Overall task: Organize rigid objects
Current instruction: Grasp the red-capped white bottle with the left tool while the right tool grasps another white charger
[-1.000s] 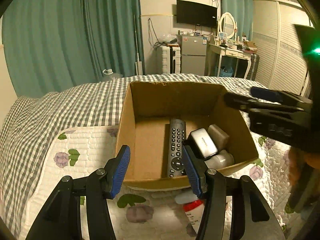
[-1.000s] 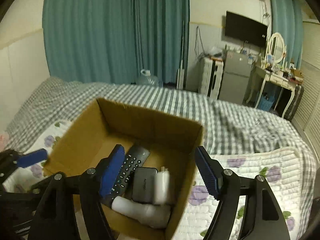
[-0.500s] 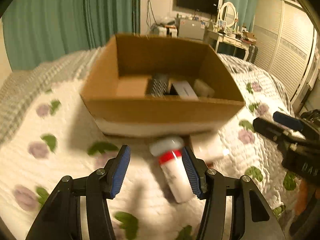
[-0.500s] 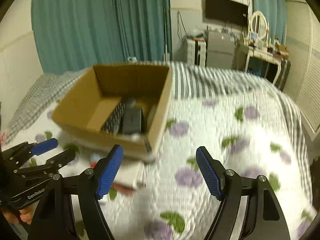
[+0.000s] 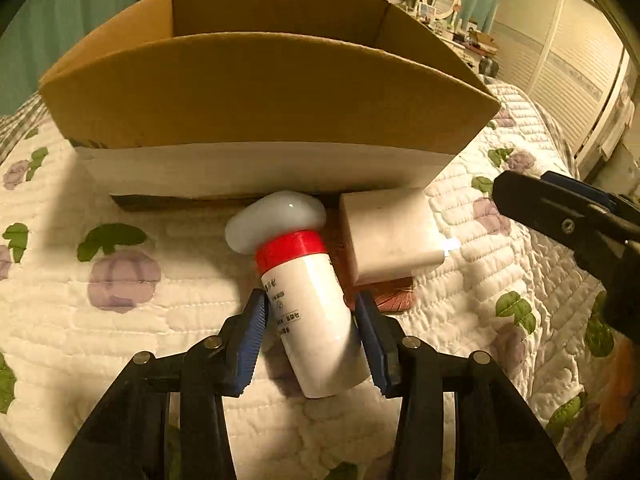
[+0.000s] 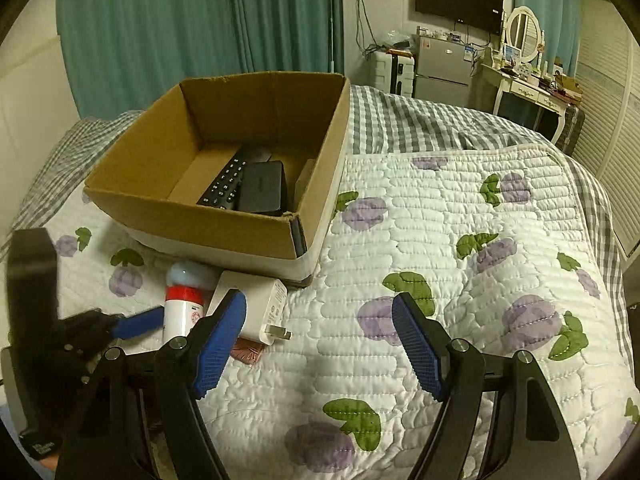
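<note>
While the left tongs (image 5: pixel 310 334) close around it, the white bottle (image 5: pixel 310 312) lies on its side on the quilted bed (image 6: pixel 460 240), just near of the cardboard box (image 6: pixel 224 224), dome cap toward the box wall. Pads sit either side of the lower body; a sliver of gap shows on each side, so not yet gripping.

Handling (judgement): hard plastic, smooth and glossy, probably light. A round body on a soft quilt may roll or slip between flat pads. Best hold is mid-body below the red collar (image 5: pixel 290 246), squarely across the width; the cap is bulbous and a poor purchase.

Right tongs (image 6: pixel 320 344) hover about half open over bare quilt, holding nothing, to the right of the loose items.

Count, outside the box: one bottle; one white plug adapter (image 5: pixel 394 232) touching the bottle's right side, prongs pointing right; one flat reddish-brown item (image 5: pixel 384 296) under the adapter, identity unclear.

Count, inside the box: one black remote (image 6: pixel 228 182), one dark box-shaped device (image 6: pixel 262 192), and a pale object at the right wall, mostly hidden. More may sit below the rim; cannot tell.
</note>
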`<act>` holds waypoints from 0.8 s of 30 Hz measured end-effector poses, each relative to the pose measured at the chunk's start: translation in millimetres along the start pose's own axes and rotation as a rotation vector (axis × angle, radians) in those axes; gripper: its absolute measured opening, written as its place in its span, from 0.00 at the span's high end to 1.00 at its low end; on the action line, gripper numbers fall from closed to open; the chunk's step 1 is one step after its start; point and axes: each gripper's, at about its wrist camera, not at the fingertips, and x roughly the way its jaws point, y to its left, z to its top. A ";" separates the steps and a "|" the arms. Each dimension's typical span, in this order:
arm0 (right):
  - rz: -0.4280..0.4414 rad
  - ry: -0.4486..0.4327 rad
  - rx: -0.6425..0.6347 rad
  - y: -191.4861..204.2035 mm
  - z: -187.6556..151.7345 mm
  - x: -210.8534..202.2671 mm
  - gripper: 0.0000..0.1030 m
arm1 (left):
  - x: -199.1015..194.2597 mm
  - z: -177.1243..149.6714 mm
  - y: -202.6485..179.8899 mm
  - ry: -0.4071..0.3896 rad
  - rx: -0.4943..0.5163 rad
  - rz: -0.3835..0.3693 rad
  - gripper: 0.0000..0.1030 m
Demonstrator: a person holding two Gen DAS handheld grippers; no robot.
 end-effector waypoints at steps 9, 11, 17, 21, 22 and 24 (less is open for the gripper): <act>0.003 -0.007 -0.030 6.7 -1.7 3.3 0.27 | -50.2 1.3 14.7 -0.096 0.007 0.095 0.64; 0.007 -0.003 -0.055 13.8 -2.6 6.9 0.27 | -58.2 1.9 26.0 -0.115 -0.022 0.096 0.64; 0.024 0.040 -0.138 41.3 -5.8 28.1 0.27 | -60.8 9.3 41.7 -0.125 -0.076 0.124 0.64; 0.022 0.088 -0.177 56.5 -5.5 51.0 0.27 | -62.1 11.9 43.8 -0.125 -0.083 0.113 0.64; 0.019 0.102 -0.183 59.3 -5.7 57.6 0.27 | -62.9 11.5 44.8 -0.125 -0.084 0.111 0.64; 0.011 0.121 -0.187 61.8 -6.3 66.1 0.27 | -62.2 11.5 43.3 -0.126 -0.085 0.111 0.64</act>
